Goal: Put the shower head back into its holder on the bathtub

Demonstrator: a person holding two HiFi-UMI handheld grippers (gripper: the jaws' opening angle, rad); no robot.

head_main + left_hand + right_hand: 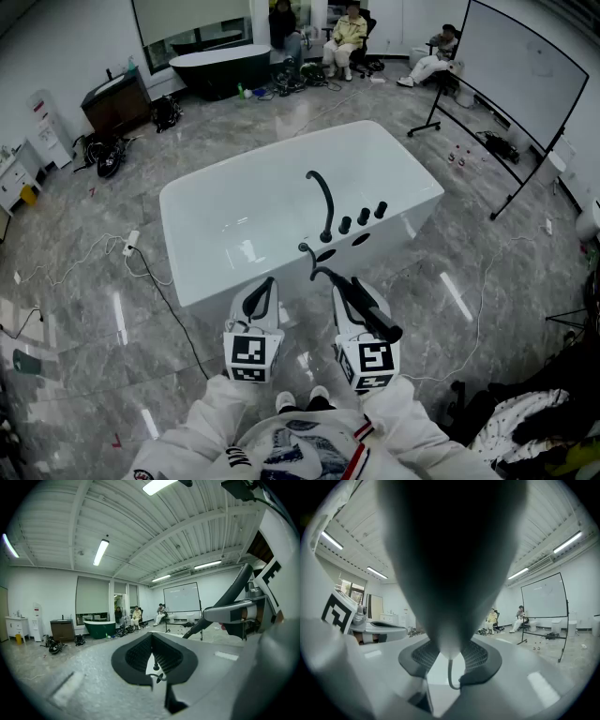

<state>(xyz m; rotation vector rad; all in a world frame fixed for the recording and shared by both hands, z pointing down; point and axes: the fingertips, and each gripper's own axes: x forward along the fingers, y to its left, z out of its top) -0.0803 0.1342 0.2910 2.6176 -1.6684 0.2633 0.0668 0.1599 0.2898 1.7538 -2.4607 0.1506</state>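
Sleeves point(211, 422) in white frame the near edge, a gripper ahead of each. The left gripper point(265, 283) is empty, its jaws together. The right gripper point(345, 295) is clamped on the black shower head point(370, 314), which lies aslant just before the near rim of the white bathtub point(178, 211). On that rim stand a curved spout point(324, 202) and three knobs point(363, 217).

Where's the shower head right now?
Head view: the shower head sits clamped in the right gripper, just short of the bathtub, right of the left gripper.
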